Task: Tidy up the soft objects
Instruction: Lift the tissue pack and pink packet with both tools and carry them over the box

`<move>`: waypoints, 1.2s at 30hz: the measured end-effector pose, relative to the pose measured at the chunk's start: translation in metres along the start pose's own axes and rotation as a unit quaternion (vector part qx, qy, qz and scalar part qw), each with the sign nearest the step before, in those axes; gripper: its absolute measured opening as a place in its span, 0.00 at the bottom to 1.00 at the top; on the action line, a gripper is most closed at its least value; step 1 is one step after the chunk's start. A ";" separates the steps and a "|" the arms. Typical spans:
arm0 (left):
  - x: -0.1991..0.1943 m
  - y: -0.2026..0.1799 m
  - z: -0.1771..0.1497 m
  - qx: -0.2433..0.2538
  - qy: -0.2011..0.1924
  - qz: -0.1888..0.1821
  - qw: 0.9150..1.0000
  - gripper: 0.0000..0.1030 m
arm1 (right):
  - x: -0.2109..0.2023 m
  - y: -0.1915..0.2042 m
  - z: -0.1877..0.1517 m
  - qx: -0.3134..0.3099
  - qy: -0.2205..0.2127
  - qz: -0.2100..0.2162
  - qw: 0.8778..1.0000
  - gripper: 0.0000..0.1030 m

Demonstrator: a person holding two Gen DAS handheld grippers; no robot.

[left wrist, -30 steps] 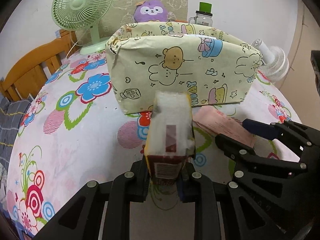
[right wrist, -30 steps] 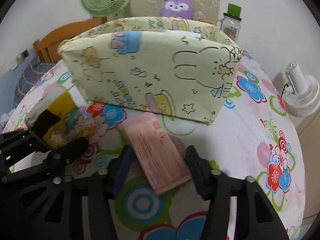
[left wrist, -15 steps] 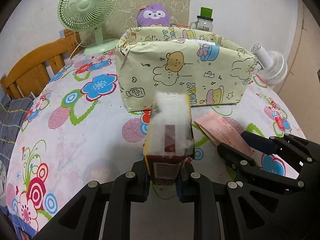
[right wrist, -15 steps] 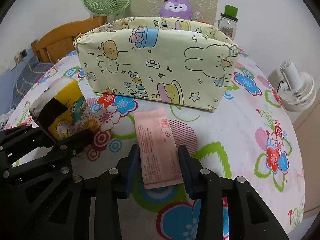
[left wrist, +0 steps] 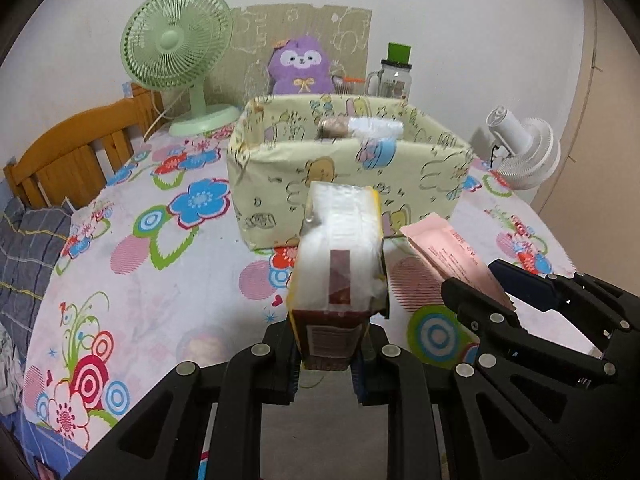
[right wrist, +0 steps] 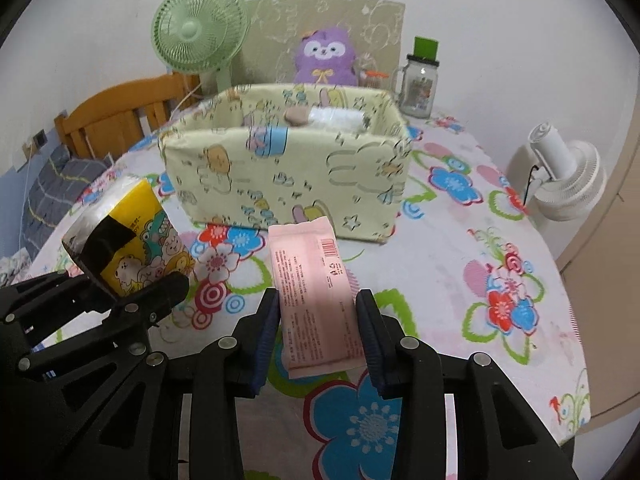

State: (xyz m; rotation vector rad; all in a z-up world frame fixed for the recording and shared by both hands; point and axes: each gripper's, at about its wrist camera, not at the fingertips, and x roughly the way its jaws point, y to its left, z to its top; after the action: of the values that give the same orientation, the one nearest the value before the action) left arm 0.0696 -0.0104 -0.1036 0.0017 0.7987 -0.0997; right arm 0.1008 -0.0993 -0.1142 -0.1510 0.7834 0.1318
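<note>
Left gripper (left wrist: 326, 354) clamped on yellow tissue pack (left wrist: 340, 258); right gripper (right wrist: 318, 334) clamped on pink packet (right wrist: 314, 290). Both lifted clear of floral tablecloth (right wrist: 460, 248), short of fabric bin (right wrist: 288, 176). Bin already holds wrapped roll (right wrist: 334, 117). Remaining, by estimate: carry over front wall, drop both inside.

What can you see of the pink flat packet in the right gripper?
The pink flat plastic packet is a soft rectangular pouch with small printed text and a red barcode near its far end. It is lifted off the floral tablecloth, long axis pointing toward the yellow cartoon-print fabric bin, far end tilted up. The right gripper clamps its long edges near the near end.
</note>
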 end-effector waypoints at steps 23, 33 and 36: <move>-0.063 -0.002 0.042 0.003 -0.065 0.004 0.998 0.18 | -0.066 -0.003 0.042 0.014 -0.058 0.006 0.998 0.41; -0.066 0.000 0.070 0.004 -0.079 0.007 0.997 0.18 | -0.070 -0.007 0.072 0.016 -0.071 0.003 0.997 0.41; -0.063 0.002 0.079 0.005 -0.080 0.004 0.997 0.18 | -0.067 -0.009 0.082 0.016 -0.072 0.003 0.997 0.41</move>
State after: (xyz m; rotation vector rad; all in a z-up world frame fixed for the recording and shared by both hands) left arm 0.0824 -0.0060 -0.0033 0.0057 0.6391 -0.0951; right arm 0.1123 -0.0968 -0.0083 -0.1071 0.6416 0.1336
